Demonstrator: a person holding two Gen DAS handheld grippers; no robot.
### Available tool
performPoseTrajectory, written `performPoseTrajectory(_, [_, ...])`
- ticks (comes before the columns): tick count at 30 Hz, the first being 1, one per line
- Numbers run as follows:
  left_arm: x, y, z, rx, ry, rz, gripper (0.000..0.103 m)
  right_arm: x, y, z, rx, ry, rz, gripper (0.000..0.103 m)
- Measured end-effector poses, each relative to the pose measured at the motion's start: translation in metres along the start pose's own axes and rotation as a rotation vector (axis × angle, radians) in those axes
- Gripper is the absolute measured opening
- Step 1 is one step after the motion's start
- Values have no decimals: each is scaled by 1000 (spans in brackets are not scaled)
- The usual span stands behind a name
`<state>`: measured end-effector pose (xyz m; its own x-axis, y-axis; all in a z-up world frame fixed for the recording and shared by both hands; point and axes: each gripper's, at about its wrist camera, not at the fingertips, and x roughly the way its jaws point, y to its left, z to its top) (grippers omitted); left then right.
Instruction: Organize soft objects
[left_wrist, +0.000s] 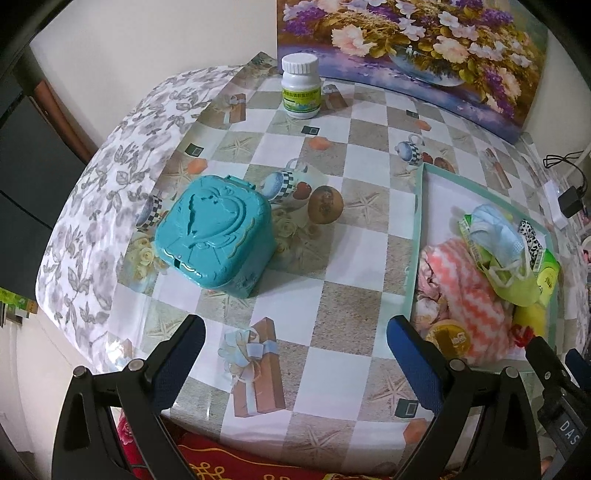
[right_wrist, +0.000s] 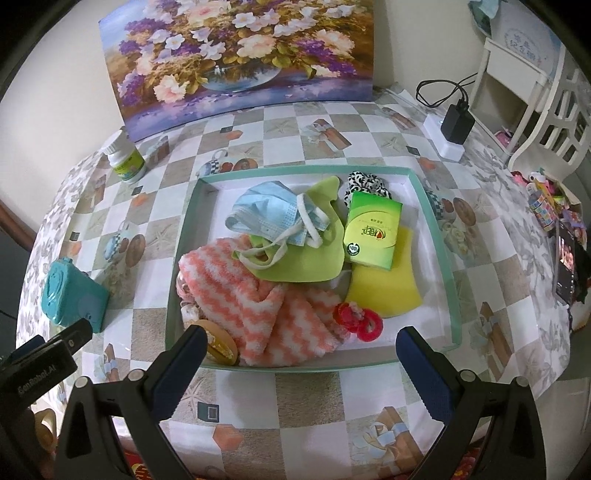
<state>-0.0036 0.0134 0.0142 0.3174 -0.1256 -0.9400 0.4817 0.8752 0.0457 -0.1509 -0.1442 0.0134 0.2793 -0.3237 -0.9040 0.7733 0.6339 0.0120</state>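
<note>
Several soft things lie heaped in a shallow teal-rimmed cardboard tray on the checked-oilcloth table. A fluffy coral-and-white zigzag towel stretches its long axis from the tray's left wall down toward the near right. A crumpled blue surgical mask rests on a lime-green felt cloth. A green tissue pack stands lengthwise away from the camera, overlapping a yellow sponge sheet. A black-and-white spotted scrunchie lies at the far rim, a red scrunchie near the front.

Both tongs are spread wide and hold nothing: the right tongs hover over the tray's near edge, the left tongs over bare table, near a teal embossed plastic case.
</note>
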Motion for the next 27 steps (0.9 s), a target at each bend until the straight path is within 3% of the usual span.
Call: performPoseTrajectory(27, [4, -6, 0, 12, 27, -33, 99, 2, 2, 0, -14, 4, -6, 103])
